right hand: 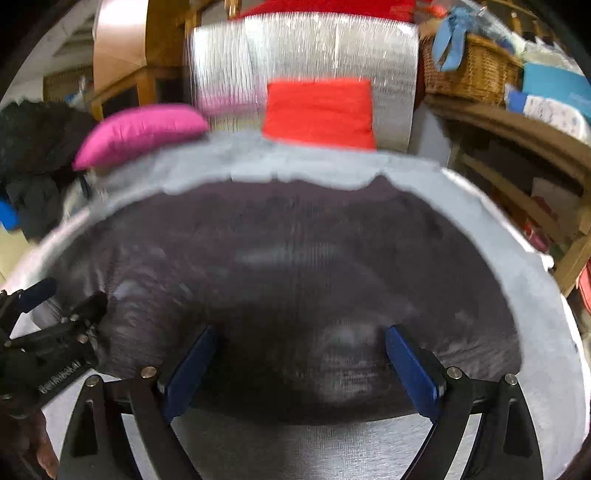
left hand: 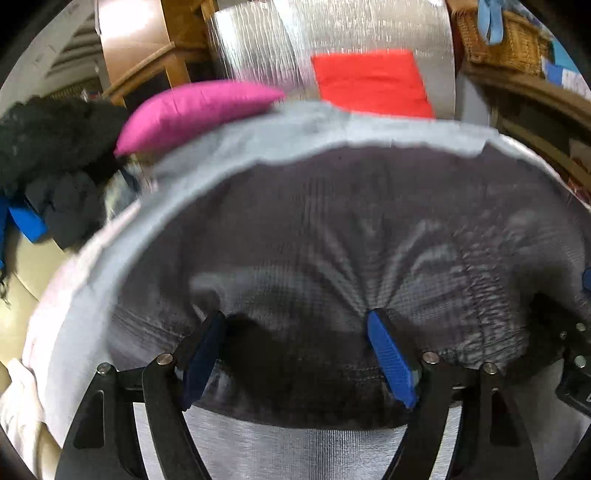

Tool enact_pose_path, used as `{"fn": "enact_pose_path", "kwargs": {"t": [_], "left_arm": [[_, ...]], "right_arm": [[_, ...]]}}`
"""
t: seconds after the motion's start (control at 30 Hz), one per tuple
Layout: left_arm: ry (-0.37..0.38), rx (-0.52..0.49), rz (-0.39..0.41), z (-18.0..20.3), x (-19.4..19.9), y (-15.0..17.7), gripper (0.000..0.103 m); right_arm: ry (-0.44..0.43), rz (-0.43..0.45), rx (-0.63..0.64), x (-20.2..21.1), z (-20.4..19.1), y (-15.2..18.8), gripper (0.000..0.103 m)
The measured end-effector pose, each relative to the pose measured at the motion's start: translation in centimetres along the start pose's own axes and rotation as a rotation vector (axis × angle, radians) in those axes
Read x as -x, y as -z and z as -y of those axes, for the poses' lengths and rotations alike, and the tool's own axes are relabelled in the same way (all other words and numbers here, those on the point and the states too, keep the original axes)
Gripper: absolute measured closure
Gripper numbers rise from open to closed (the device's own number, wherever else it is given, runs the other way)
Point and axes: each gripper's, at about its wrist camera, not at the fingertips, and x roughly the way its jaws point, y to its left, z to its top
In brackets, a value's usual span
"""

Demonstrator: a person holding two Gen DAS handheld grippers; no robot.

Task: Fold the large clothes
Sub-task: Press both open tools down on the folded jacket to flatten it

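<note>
Fingers (left hand: 391,363) of both hands spread, seemingly over dark garment (right hand: 295,277).

Matt ribbed dark garment (left hand: 332,229); glossy foil mat (left hand: 369,29)

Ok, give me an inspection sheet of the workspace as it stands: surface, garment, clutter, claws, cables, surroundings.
Surface: silver ribbed mat, partly covered.
Job's things: dark grey ribbed garment spread over a pale grey cloth.
Clutter: pink cushion, folded red cloth, dark clothes pile.
Claws: left claw and right claw open, fabric between the fingers, not pressed.
Cables: nothing seen.
Surroundings: woven wicker basket, wooden shelving.
</note>
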Motion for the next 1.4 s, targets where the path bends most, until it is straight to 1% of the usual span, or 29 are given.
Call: {"fn": "enact_pose_path", "kwargs": {"t": [0.03, 0.13, 0.23, 0.3, 0.37, 0.43, 0.47, 0.57, 0.63, 0.67, 0.77, 0.83, 0.87, 0.93, 0.97, 1.03, 1.1, 1.17, 1.3, 1.33, 1.4], "left_arm": [[-0.004, -0.005, 0.013, 0.0, 0.0, 0.2, 0.021], [-0.032, -0.029, 0.025, 0.5, 0.0, 0.5, 0.021], [-0.032, -0.025, 0.022, 0.6, 0.3, 0.7, 0.021], [-0.032, -0.032, 0.020, 0.6, 0.5, 0.5, 0.021], [-0.015, -0.018, 0.006, 0.3, 1.0, -0.1, 0.022], [-0.009, -0.012, 0.020, -0.3, 1.8, -0.6, 0.022], [-0.013, -0.008, 0.041, -0.7, 2.3, -0.9, 0.022], [-0.047, 0.028, 0.104, -2.7, 3.8, -1.1, 0.022], [-0.081, 0.083, 0.116, -5.0, 4.0, -1.2, 0.022], [-0.094, 0.105, 0.111, -5.9, 3.8, -1.3, 0.022], [-0.171, 0.190, 0.073, -9.6, 2.4, -0.9, 0.022], [-0.218, 0.224, 0.024, -11.1, 1.2, -0.3, 0.022], [-0.226, 0.242, -0.009, -11.9, 0.3, 0.1, 0.022], [-0.212, 0.245, -0.026, -12.3, -0.7, 0.6, 0.021], [-0.214, 0.235, -0.029, -12.2, -1.0, 0.7, 0.021], [-0.217, 0.221, -0.045, -11.9, -1.6, 0.9, 0.021], [-0.184, 0.255, -0.069, -12.4, -2.3, 1.3, 0.020], [-0.161, 0.278, -0.070, -12.8, -2.2, 1.7, 0.020], [-0.149, 0.309, -0.058, -13.5, -0.9, 1.1, 0.021], [-0.155, 0.319, -0.049, -13.6, -0.4, 0.9, 0.021], [-0.166, 0.334, -0.005, -13.5, 1.3, 0.4, 0.021]], "right_arm": [[-0.006, -0.023, 0.001, -0.8, 0.1, 0.3, 0.008], [0.012, -0.028, 0.012, -1.5, 0.1, 0.8, 0.008], [0.038, -0.036, 0.022, -1.8, -0.2, 1.1, 0.008], [0.039, -0.039, 0.019, -1.8, 0.0, 0.9, 0.008], [0.034, -0.047, 0.020, -1.8, 0.0, 0.7, 0.008], [0.030, -0.050, 0.014, -1.5, 0.3, 0.2, 0.009], [0.028, -0.039, 0.006, -0.9, 0.4, -0.2, 0.009], [0.011, 0.045, -0.013, 1.7, 0.3, -0.7, 0.008], [0.000, 0.065, -0.010, 2.7, 0.1, -1.2, 0.008], [-0.009, 0.064, -0.012, 2.8, 0.0, -1.3, 0.008], [-0.030, 0.062, -0.038, 2.7, 0.0, -1.4, 0.008], [-0.035, 0.064, -0.041, 2.5, -0.4, -1.3, 0.008], [-0.037, 0.061, -0.033, 2.2, -0.7, -1.3, 0.008], [-0.026, 0.053, -0.006, 1.5, -1.6, -1.0, 0.008], [0.000, 0.030, 0.021, 0.5, -2.0, -0.6, 0.008], [0.000, -0.037, 0.014, -1.5, -1.9, 0.2, 0.008], [0.005, -0.037, 0.009, -1.9, -1.6, 0.5, 0.006], [0.010, -0.048, 0.018, -2.1, -1.7, 0.4, 0.006], [-0.018, -0.054, -0.001, -1.7, -1.1, 0.1, 0.006], [-0.027, -0.049, -0.014, -1.3, -0.7, -0.2, 0.006], [-0.020, 0.012, -0.052, 0.7, 1.0, -0.9, 0.006]]}}
